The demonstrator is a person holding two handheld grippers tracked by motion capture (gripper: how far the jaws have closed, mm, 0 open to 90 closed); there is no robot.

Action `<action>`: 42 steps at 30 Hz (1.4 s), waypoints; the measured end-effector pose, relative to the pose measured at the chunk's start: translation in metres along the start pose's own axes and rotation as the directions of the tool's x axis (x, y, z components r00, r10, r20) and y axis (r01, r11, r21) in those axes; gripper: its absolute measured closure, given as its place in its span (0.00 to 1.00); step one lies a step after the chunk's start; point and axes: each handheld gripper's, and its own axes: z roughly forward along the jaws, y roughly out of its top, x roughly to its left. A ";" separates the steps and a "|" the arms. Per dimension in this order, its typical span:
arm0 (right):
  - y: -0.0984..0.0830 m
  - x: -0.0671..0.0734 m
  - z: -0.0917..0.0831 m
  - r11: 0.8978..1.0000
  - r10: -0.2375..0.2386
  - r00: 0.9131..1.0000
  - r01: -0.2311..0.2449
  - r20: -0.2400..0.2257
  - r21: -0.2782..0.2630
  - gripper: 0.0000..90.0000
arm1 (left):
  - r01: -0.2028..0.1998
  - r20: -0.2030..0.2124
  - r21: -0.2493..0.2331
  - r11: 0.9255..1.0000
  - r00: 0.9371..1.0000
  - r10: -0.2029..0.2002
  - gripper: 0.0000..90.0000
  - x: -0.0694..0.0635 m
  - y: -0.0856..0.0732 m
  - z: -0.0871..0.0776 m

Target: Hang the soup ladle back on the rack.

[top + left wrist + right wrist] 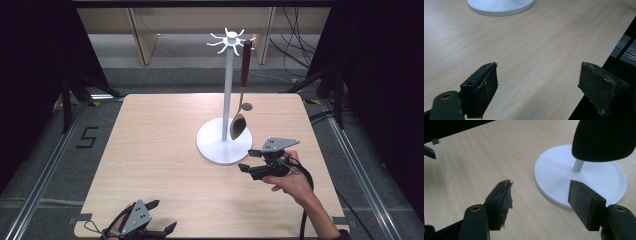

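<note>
Right gripper (246, 161) level beside stand base (223, 145) — jaws wide, empty, left gripper (162, 216) wide too.

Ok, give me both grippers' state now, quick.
Left gripper: open, nothing between its jaws, over the light wooden table.
Right gripper: open, holding nothing, beside the white round stand base.

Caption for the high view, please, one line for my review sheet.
Spoon hangs from the white hook stand; right tongs open beside its base, left tongs at the table's near edge.
</note>
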 end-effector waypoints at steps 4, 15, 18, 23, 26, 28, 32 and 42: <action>-0.005 0.001 -0.001 1.000 -0.023 1.000 0.023 -0.013 0.008 0.37 | -0.012 -0.002 0.000 1.000 1.000 0.012 0.16 0.001 0.000 0.000; -0.017 0.013 -0.002 1.000 0.007 0.999 -0.006 -0.046 0.029 0.32 | -0.001 -0.005 0.003 1.000 1.000 0.001 0.16 0.000 0.000 -0.001; -0.021 0.015 -0.003 0.999 0.007 0.998 -0.005 -0.055 0.034 0.31 | -0.002 -0.006 0.003 1.000 1.000 0.002 0.16 0.000 0.000 -0.001; -0.032 0.019 -0.006 0.996 0.069 0.997 -0.070 0.014 0.052 0.28 | -0.001 0.004 0.009 1.000 1.000 0.001 0.16 0.000 0.000 -0.001; -0.037 0.016 -0.005 0.998 0.046 0.999 -0.047 0.008 0.051 0.28 | 0.001 0.002 0.005 1.000 1.000 -0.001 0.16 0.000 0.000 0.000; -0.041 0.017 -0.005 0.998 0.045 0.999 -0.046 0.013 0.053 0.28 | 0.000 0.003 0.007 1.000 1.000 0.000 0.16 0.000 0.000 0.000; -0.045 0.019 -0.006 0.998 0.039 0.999 -0.040 0.014 0.058 0.29 | 0.000 0.002 0.006 1.000 1.000 0.000 0.17 0.000 0.000 0.000; -0.056 0.029 -0.012 0.994 0.065 0.998 -0.063 -0.012 0.085 0.31 | -0.007 0.002 0.008 1.000 1.000 0.007 0.16 0.000 0.000 -0.001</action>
